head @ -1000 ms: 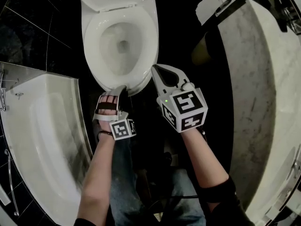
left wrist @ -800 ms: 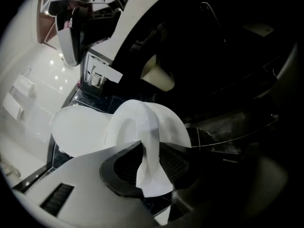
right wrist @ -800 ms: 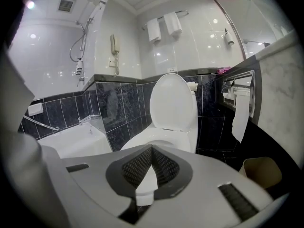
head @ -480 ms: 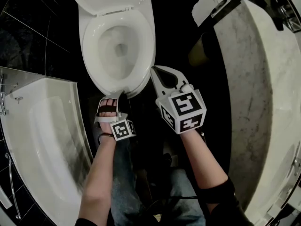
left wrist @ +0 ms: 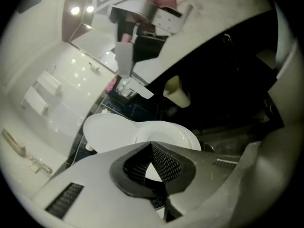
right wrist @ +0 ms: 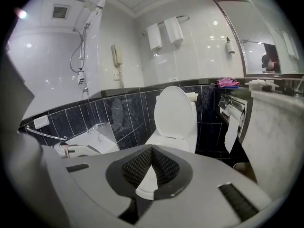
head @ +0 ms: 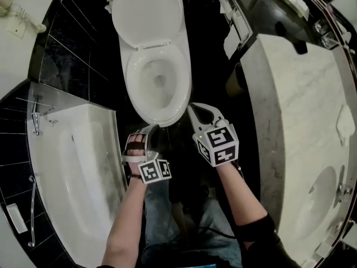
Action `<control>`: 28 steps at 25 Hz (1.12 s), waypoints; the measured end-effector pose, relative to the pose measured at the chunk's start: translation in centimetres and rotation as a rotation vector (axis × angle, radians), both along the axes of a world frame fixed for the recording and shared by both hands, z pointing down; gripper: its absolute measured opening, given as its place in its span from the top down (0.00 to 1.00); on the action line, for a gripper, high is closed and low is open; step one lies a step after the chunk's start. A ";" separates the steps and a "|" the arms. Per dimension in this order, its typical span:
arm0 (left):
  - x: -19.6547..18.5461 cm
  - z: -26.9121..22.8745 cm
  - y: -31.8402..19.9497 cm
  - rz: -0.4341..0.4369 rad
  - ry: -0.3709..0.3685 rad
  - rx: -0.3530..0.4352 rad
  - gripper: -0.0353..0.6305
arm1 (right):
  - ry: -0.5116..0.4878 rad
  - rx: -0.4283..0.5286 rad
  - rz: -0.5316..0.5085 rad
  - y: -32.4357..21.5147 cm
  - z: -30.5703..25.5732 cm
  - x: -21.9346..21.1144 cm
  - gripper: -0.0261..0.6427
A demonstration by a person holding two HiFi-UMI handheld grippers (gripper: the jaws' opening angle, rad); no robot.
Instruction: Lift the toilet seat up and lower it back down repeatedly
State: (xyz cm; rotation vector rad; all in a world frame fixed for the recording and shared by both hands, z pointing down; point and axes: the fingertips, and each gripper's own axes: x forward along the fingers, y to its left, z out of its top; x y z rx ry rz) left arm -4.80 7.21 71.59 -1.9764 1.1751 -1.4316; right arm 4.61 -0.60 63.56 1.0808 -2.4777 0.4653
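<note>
Seat [head: 130,85] appears to lie flat on the bowl [head: 159,82], just far of both tools. The left tool [head: 150,128] has just closed its jaws. They meet on nothing, near the seat's front edge, likely poised for another lift. The right tool [head: 193,109], also pinched together and empty, hovers right of the front edge, seemingly idle. One lid [head: 148,15] stands upright farther back. Count: two tools, one seat, one lid, one tub [head: 83,166] left, one bench [head: 290,105] right.
</note>
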 end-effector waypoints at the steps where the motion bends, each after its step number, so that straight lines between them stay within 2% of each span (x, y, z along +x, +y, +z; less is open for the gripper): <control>1: 0.0 -3.4 0.3 -0.010 0.027 0.012 0.94 | -0.003 0.004 -0.007 0.4 -2.1 -0.1 0.93; 4: 0.7 -13.4 1.3 -0.043 0.134 0.029 0.94 | -0.016 0.020 -0.036 1.7 -9.3 -0.3 0.93; 8: 2.3 -25.4 3.5 -0.105 0.381 -0.030 0.94 | -0.026 0.038 -0.076 4.6 -17.4 0.0 0.93; 11: 3.0 -31.6 4.9 -0.121 0.472 -0.055 0.94 | -0.029 0.067 -0.093 5.8 -21.8 0.7 0.93; 12: 2.9 -33.0 5.3 -0.129 0.510 -0.062 0.94 | -0.031 0.077 -0.094 6.1 -23.1 1.0 0.93; 15: 2.3 -36.9 6.7 -0.178 0.695 -0.099 0.94 | -0.024 0.103 -0.100 7.4 -26.6 2.2 0.93; 20: 0.5 -41.3 8.8 -0.234 0.848 -0.084 0.94 | -0.017 0.138 -0.102 9.7 -31.9 4.1 0.93; 23: -0.9 -42.5 9.6 -0.287 0.982 -0.075 0.94 | -0.015 0.157 -0.094 10.3 -32.8 5.0 0.93; 25: -1.4 -42.8 10.1 -0.305 1.013 -0.068 0.94 | -0.009 0.165 -0.089 10.3 -32.5 5.4 0.93; 28: -1.7 -42.8 10.7 -0.317 1.022 -0.063 0.94 | -0.011 0.160 -0.084 10.8 -32.1 5.5 0.93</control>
